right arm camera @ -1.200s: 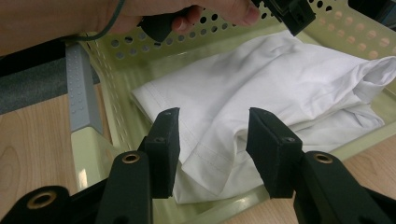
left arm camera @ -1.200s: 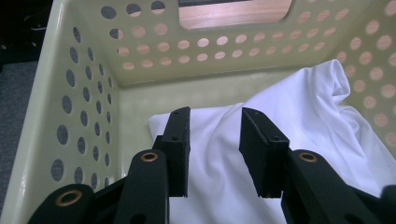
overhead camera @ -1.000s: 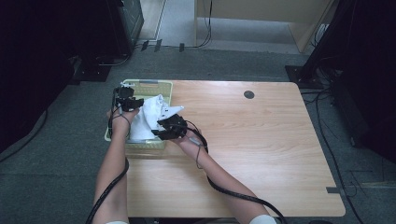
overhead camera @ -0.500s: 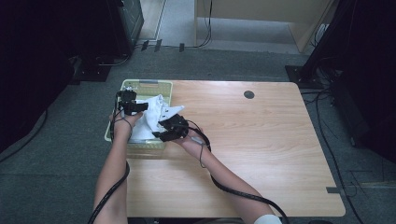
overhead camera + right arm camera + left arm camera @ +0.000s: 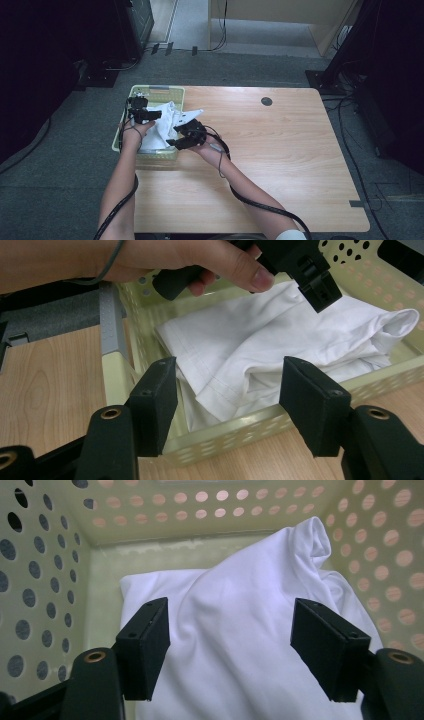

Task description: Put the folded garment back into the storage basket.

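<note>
A white cloth (image 5: 240,630) is seen crumpled in soft folds inside a pale green perforated basket (image 5: 131,148) at the counter's (image 5: 280,160) left edge, one hemmed corner draped over the rim. Both the left tool (image 5: 245,645) and the right tool (image 5: 235,400) have just been opening; their jaws are spread, nothing pinched between them.

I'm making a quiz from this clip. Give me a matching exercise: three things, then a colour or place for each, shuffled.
Things:
1. basket
2. cloth
3. table

Descriptions:
A. white, lying inside the basket
B. light wood
C. pale yellow-green, with round holes, at the table's left edge

Pairs: 1-C, 2-A, 3-B
</note>
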Demonstrator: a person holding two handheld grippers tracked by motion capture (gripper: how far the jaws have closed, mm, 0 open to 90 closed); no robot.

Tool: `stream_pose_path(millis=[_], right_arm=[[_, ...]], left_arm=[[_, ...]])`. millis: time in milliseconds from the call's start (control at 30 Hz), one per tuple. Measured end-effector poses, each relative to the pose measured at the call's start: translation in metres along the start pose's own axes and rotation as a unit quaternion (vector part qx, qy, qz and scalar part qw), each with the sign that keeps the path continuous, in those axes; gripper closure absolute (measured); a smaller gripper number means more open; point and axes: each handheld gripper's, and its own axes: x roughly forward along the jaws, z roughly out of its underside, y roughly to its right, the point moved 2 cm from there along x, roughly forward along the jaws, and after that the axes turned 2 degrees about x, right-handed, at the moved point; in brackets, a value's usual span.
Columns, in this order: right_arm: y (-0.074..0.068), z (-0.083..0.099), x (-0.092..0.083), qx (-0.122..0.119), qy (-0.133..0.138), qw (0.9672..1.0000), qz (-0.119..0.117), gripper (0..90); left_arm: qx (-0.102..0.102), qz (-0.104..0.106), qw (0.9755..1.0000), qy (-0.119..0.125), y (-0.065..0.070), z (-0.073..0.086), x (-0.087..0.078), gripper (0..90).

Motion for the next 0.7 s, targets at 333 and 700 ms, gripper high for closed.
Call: stream_pose_path(millis=[333, 700], right_arm=[[0.006, 0.004, -0.009, 0.001, -0.005, 1.0, 0.008, 39.9], [0.014, 0.012, -0.016, 0.016, -0.004, 0.9998, -0.008, 35.9]], left_arm=[[0.006, 0.006, 1.0, -0.002, 0.007, 0.001, -0.003, 30.2], [0.007, 0.016, 0.9998, -0.004, 0.014, 0.0, -0.009, 28.9]])
